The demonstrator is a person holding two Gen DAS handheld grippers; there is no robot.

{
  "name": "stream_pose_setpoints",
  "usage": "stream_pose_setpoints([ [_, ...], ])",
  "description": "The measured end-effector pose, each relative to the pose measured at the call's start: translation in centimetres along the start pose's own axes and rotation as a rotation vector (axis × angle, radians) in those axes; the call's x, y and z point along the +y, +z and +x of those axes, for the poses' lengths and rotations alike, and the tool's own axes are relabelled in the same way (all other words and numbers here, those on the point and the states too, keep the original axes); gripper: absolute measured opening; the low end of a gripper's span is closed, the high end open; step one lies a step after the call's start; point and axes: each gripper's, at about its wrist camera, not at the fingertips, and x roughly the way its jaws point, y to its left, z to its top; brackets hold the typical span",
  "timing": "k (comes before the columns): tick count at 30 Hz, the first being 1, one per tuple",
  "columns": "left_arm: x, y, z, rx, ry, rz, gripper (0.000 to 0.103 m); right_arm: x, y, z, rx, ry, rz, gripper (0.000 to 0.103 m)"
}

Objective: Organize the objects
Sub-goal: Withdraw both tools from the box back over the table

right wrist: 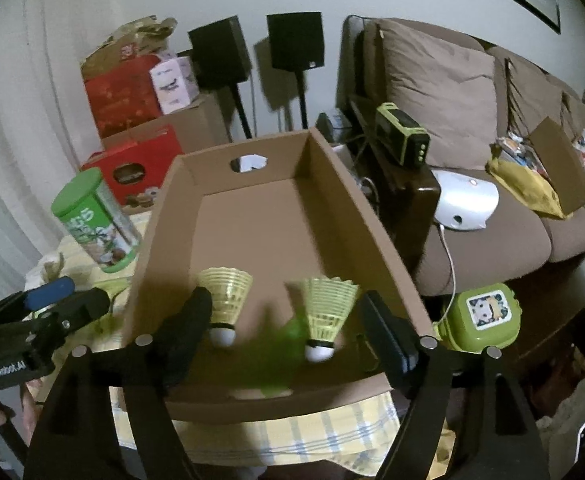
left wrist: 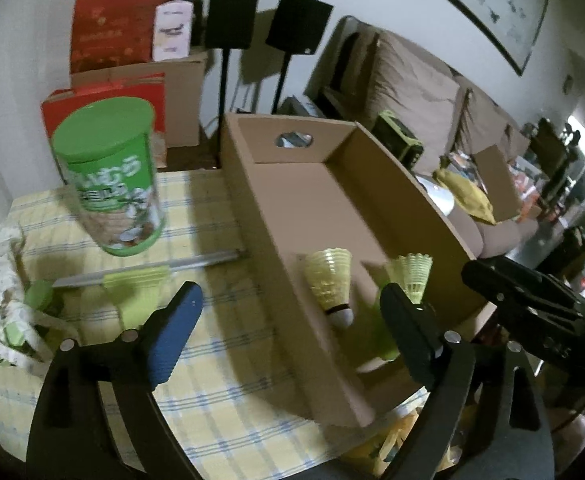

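Observation:
An open cardboard box [left wrist: 396, 208] [right wrist: 376, 236] stands on a table with a yellow checked cloth [left wrist: 212, 360]. Two yellow shuttlecocks lie inside near its front: one [left wrist: 330, 284] [right wrist: 226, 300] on the left, one [left wrist: 410, 276] [right wrist: 326, 312] on the right. A blurred green thing [right wrist: 280, 356] lies between them. My left gripper [left wrist: 292, 344] is open and empty over the box's left wall. My right gripper [right wrist: 288, 344] is open and empty above the box's front, around the shuttlecocks; it also shows in the left wrist view [left wrist: 532, 296].
A green-lidded canister [left wrist: 112, 176] [right wrist: 92, 220] stands left of the box. A grey stick [left wrist: 148, 270] and pale green pieces lie on the cloth. Crumpled paper [left wrist: 0, 292] is at the far left. A green lidded container [right wrist: 480, 316] sits right of the box. A sofa is behind.

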Motion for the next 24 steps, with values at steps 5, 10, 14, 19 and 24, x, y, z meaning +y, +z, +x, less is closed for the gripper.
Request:
stream_pose_setpoints([
  [5,2.1,-0.1,-1.3,-0.023,0.017,-0.033,0.103,1.6,0.0,-0.2,-0.006,0.030,-0.021,0.088],
  [10,4.0,-0.2,-2.4,-0.035,0.041,-0.048,0.103,3.5,0.0,-0.6,-0.012,0.036,-0.065,0.094],
  [14,5.7,-0.6,-3.3,-0.040,0.052,-0.071,0.103,5.4,-0.1,-0.9,-0.018,0.046,-0.112,0.100],
  [19,7.7,-1.3,-4.6,-0.046,0.077,-0.086,0.103,7.6,-0.2,-1.0,-0.016,0.078,-0.147,0.100],
  [24,9.9,-1.6,-6.3,-0.070,0.121,-0.087,0.103,9.9,-0.3,-0.6,-0.006,0.113,-0.181,0.100],
])
